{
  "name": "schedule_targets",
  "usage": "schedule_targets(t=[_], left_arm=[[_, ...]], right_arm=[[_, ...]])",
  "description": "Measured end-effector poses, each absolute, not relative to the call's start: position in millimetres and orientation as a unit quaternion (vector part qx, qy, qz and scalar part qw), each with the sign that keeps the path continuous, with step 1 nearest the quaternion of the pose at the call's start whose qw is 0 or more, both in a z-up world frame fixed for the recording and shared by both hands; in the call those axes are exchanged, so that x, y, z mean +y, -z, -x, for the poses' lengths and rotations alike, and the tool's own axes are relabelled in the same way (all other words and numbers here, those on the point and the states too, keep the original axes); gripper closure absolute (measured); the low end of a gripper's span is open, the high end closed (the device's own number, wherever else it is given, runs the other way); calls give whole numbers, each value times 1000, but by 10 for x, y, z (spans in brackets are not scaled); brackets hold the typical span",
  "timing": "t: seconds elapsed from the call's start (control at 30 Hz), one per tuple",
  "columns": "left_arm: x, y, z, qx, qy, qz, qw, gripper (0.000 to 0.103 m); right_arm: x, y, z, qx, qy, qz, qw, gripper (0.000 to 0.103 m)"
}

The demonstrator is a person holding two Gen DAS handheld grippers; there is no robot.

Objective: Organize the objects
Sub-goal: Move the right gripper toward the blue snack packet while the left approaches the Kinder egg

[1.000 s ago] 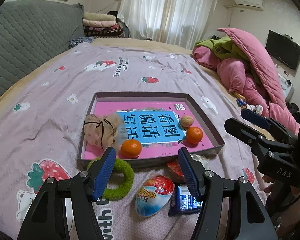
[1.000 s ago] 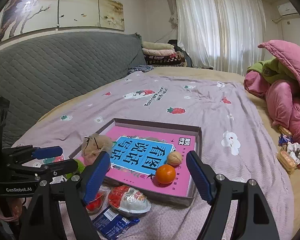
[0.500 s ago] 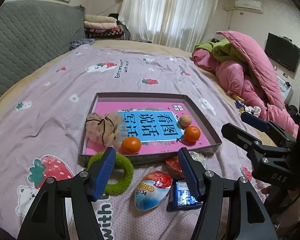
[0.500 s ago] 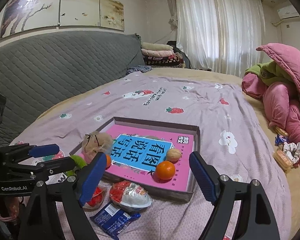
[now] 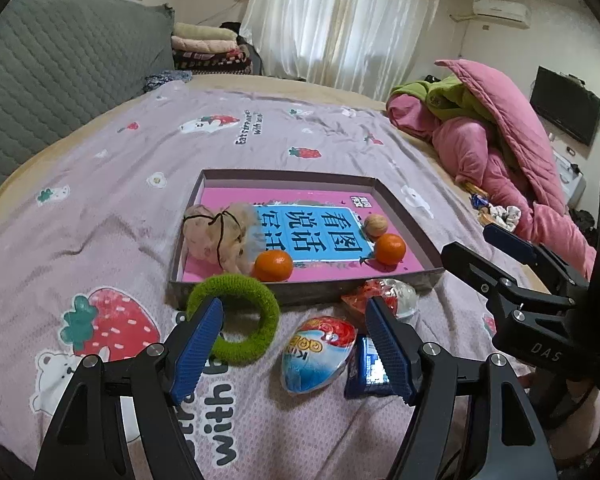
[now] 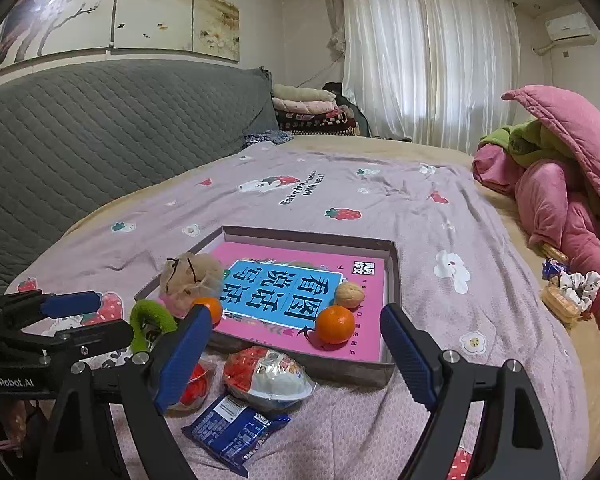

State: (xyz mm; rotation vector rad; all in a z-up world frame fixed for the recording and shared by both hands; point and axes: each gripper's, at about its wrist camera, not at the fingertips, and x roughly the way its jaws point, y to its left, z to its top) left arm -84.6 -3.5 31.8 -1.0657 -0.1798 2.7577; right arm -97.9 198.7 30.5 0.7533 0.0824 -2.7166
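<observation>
Soft daylight through the curtain [image 6: 428, 60]; sharp frames, fisheye-bent, dark-cornered edges.

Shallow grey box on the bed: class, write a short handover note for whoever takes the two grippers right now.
Left gripper: open, empty, hovering over the fluffy green ring.
Right gripper: open, empty, above the snack packets.
In the shallow grey box: pink and blue book, beige plush toy, two oranges, one walnut.
Left on the bedspread in front of the box: green ring, egg-shaped foil packet, clear red-and-white packet, dark blue biscuit packet, small red packet.
</observation>
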Motion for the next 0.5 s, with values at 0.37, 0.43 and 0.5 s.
schedule_targets(t=[0.37,0.43,0.5], left_arm=[[-42,-271,723,-55,-925,363,98,27],[-38,-267,696,-53,-924,365,100,27],[-34,-262,673,-53,-924,365,101,27]], right_arm=[[1969,-52,722,39,944,-288,156,17],[1960,3,686,42,941,-296,156,17],[1949,59,647,45,939,-303,154,17]])
